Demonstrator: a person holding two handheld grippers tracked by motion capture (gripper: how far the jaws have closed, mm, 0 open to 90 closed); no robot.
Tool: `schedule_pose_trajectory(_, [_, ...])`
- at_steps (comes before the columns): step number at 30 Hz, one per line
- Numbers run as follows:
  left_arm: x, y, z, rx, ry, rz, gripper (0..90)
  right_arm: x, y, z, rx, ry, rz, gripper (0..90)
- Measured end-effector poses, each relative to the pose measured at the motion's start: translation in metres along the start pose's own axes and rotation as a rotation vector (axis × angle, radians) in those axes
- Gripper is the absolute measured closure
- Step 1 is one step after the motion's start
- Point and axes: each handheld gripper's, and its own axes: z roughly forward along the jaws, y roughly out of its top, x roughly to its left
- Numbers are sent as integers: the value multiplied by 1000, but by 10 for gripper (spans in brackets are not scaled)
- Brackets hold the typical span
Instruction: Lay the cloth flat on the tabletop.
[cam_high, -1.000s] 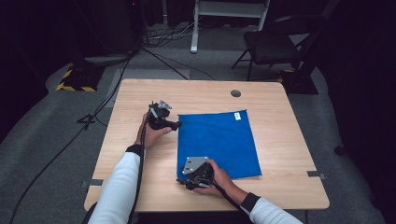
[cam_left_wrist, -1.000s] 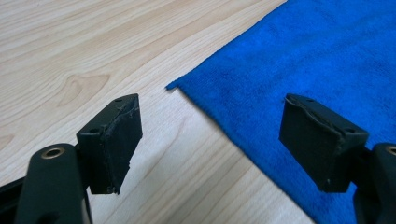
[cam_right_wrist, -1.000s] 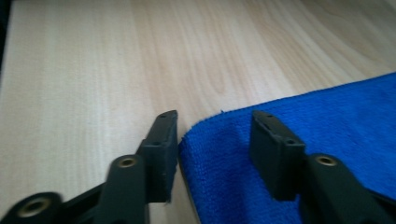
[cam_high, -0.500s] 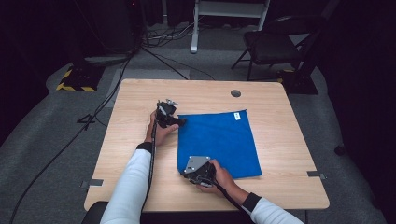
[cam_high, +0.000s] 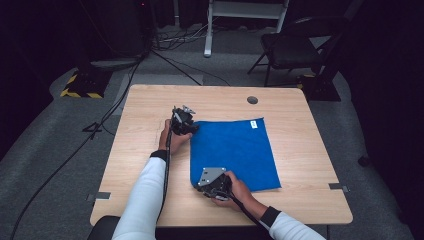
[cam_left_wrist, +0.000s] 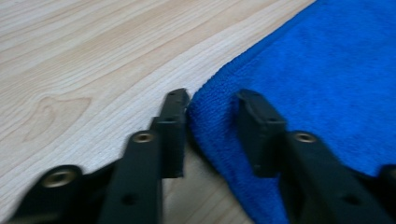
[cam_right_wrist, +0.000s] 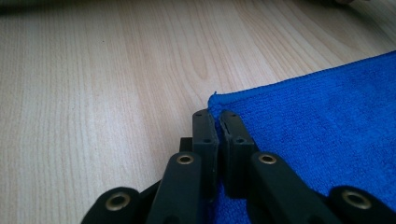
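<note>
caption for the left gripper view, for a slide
Left gripper, jaws open, straddling a corner of the blue cloth on the wooden table.

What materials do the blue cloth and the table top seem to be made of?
Blue cloth: probably microfibre or terry, matte, with a fuzzy looped pile and a stitched edge. Table top: light wood or wood-look laminate, smooth, with visible grain lines and a knot; which of the two is unclear.

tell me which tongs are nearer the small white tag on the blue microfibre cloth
Left. The left tongs sit at the far left corner of the blue microfibre cloth, along the same far edge as the small white tag. The right tongs pinch the near left corner.
</note>
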Motion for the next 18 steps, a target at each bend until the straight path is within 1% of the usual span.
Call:
schedule_pose_trajectory(3, [0, 0, 1, -4, -26, -2, 813, 0, 0, 0, 4, -2, -2, 862])
schedule_pose_trajectory(4, [0, 0, 1, -3, -25, 1, 837, -1, 0, 0, 3, 1, 2, 863])
schedule_pose_trajectory(6, [0, 1, 1, -2, -24, -4, 852, -2, 0, 1, 1, 0, 11, 865])
schedule_pose_trajectory(8, [0, 2, 1, 4, -24, 2, 860, -3, 1, 1, 2, 0, 11, 866])
schedule_pose_trajectory(11, [0, 3, 1, 10, -22, 2, 864, -4, 1, 1, 1, -1, 18, 868])
schedule_pose_trajectory(12, [0, 3, 1, 7, -24, -4, 865, -5, 1, 2, 0, 1, 22, 869])
schedule_pose_trajectory(13, [1, 2, 1, 7, -28, -11, 865, -5, 0, 2, -5, 4, 24, 869])
schedule_pose_trajectory(15, [1, 2, 0, 8, -23, -11, 866, -7, 0, 2, -12, 12, 34, 869])
schedule_pose_trajectory(18, [3, 3, -4, 7, -26, -12, 869, -8, 2, -2, -28, 5, 32, 871])
